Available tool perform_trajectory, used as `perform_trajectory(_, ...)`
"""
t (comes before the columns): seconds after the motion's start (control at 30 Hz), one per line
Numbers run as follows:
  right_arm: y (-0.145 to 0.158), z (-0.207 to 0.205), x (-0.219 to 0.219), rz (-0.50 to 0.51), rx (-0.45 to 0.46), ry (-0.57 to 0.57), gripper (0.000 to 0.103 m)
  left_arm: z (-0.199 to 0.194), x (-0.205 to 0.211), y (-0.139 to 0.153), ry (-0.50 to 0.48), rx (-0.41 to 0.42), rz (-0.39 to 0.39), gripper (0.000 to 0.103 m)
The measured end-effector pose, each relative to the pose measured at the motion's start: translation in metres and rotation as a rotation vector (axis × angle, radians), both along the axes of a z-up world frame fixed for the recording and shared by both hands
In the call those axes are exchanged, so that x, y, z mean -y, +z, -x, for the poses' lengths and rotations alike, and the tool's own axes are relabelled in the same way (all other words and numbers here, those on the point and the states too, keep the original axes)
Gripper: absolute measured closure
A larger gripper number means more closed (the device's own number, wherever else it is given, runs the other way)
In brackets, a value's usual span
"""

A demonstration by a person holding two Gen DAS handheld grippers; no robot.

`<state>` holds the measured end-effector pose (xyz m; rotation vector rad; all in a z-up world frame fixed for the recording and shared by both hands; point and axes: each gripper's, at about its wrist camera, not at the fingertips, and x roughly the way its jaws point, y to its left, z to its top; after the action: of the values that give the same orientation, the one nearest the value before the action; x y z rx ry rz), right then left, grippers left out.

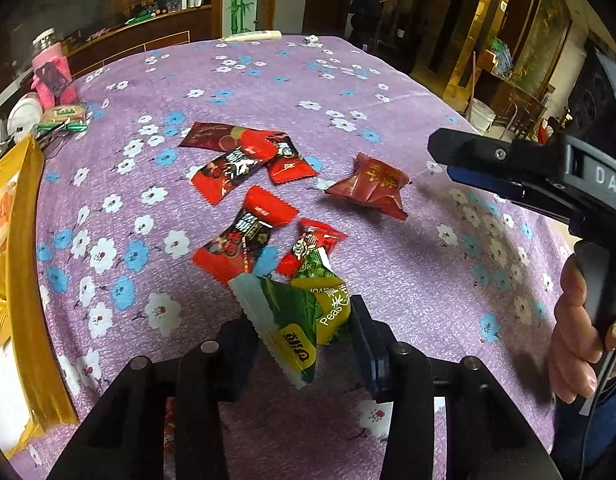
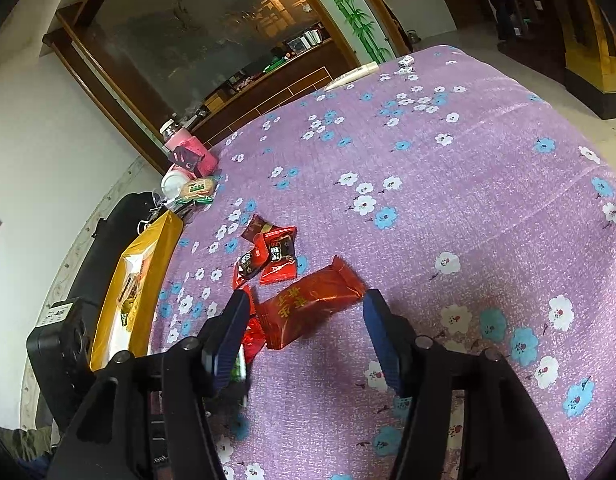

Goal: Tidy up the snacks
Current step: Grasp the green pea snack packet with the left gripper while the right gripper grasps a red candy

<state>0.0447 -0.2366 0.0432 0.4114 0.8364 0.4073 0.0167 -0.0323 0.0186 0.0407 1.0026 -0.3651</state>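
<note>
While the left gripper [image 1: 304, 340] pinches a green pea packet [image 1: 304, 320] above the flowered tablecloth [image 1: 387, 92], the right gripper [image 2: 304, 320] stands spread around a red candy bag [image 2: 308, 308], not pressing it.

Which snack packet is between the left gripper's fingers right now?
The green peas packet, the only green one; the others are red and lie farther out on the cloth.

Even, soft daylight falls on the purple cloth [image 1: 268, 92], with faint shadows at lower right. Fisheye bending curves both frames' edges, corners go black. The room behind is dim, with warm lamp glare at top.
</note>
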Motion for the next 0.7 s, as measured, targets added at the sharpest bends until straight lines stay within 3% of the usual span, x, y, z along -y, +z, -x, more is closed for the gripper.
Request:
perform_trajectory(0.3, -0.010, -0.006, 0.006, -0.013, -0.049, -0.024, 0.045, 0.012, -0.046, 0.028, 0.080, 0.093, 0.046, 0.059)
perform_trajectory(0.5, -0.015, -0.007, -0.001, -0.021, -0.103, -0.026, 0.045, 0.006, -0.088, 0.025, 0.196, 0.131, 0.041, 0.058)
perform_trajectory(0.7, -0.012, -0.011, -0.002, -0.079, -0.200, -0.103, 0.045, 0.003, -0.096, 0.019, 0.207, 0.158, 0.056, 0.058)
